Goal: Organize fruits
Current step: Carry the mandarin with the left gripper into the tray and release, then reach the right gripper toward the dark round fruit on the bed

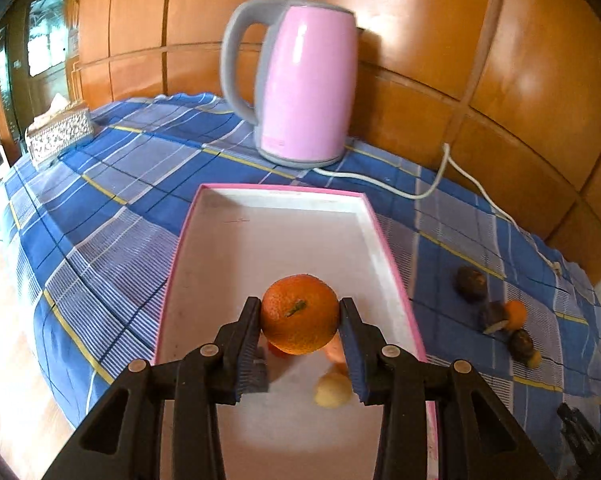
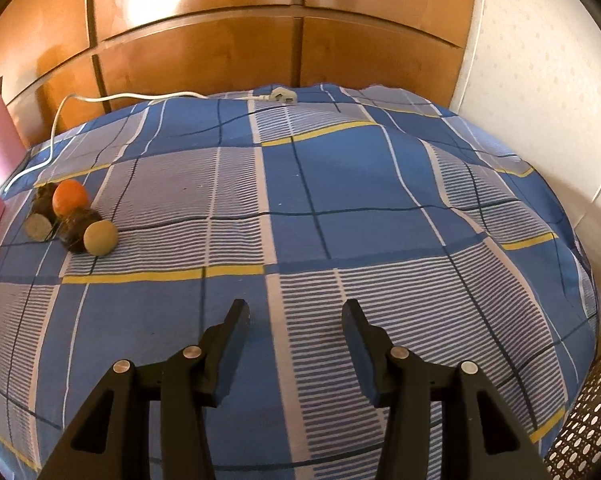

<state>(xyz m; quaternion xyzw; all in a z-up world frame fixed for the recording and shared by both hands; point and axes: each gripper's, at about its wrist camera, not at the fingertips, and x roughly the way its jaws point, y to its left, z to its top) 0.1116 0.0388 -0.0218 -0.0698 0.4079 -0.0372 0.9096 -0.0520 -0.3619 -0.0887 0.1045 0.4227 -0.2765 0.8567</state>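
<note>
Your left claw [image 1: 299,312] is clamped on an orange [image 1: 299,314], both pads pressed to its sides, stem facing the camera. It hangs over the near half of the pink-rimmed tray [image 1: 380,236], whose white floor already shows a pale round fruit [image 1: 332,390] and, half hidden behind the orange, something reddish that is too blurred to name.

To finish this step well, lower the orange until it nearly touches the tray floor before you let go; dropped from a height it would likely roll and knock its neighbours. Aim for the bare white patch ahead of the fruit already there, not on top of it. Spread the pads gently and lift straight up so they do not drag the orange along.

Your right claw [image 2: 296,320] is parted, nothing between its pads, poised above the blue checked cloth [image 2: 340,184] on the counter. The fruits left to move sit well to its left, in a tight cluster just beside the tray's edge: a small orange one [image 2: 70,198], a tan ball-shaped one [image 2: 100,238] and dark brown pieces [image 2: 78,228] touching them. The tan one on the outside looks the easiest to pick next.

The pink kettle [image 1: 308,84] behind the tray has a mark low on its body, but it is too blurred to read. No other writing is legible.
</note>
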